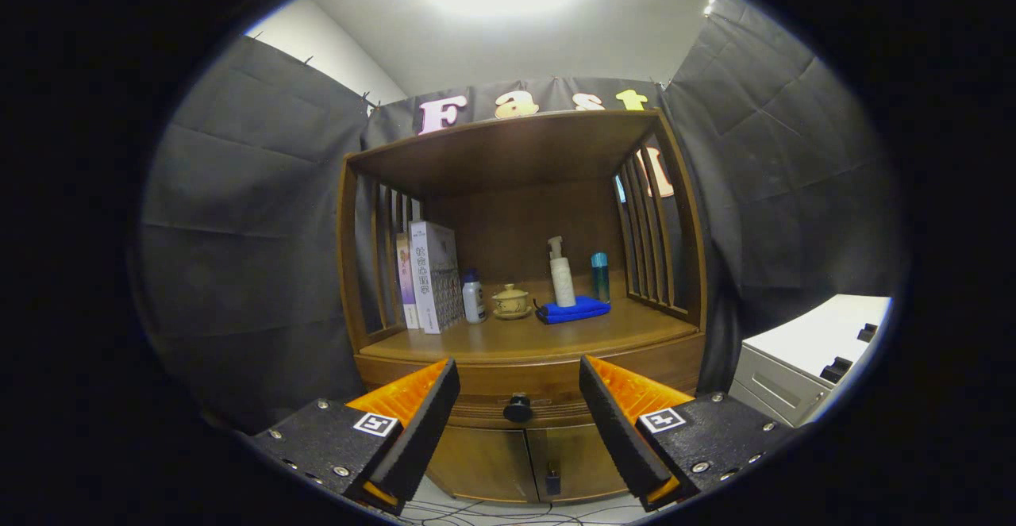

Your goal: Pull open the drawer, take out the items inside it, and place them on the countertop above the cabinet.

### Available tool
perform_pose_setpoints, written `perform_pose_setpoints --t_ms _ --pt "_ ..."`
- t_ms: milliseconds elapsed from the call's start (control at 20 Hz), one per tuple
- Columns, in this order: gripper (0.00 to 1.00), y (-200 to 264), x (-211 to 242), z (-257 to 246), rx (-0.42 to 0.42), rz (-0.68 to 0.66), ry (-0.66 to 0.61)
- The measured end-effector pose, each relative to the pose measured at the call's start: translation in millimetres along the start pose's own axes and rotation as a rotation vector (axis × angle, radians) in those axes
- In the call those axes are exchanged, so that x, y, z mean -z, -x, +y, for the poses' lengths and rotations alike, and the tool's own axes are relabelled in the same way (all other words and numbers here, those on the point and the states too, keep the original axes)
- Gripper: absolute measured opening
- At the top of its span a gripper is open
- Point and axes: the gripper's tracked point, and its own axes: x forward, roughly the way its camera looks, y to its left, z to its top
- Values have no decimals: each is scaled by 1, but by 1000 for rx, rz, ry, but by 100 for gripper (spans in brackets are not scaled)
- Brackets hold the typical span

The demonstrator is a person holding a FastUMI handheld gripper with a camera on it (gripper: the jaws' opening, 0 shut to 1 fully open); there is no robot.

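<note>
The gripper [517,423] has its fingers spread wide and empty, framing the dark knob [517,408] of the closed drawer [524,399] just beyond them, below the cabinet's counter [524,339] carrying books, bottles and a blue cloth [573,310]

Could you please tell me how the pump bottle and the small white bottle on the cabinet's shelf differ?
The pump bottle is taller and slimmer, with a pump head, and stands on the blue cloth. The small white bottle is shorter, dark-capped, and stands beside the books. Both are upright, beyond the open gripper.
</note>
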Motion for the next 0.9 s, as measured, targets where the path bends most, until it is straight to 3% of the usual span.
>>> perform_pose_setpoints --t_ms 900 --pt "95 -90 91 4 0 199 29"
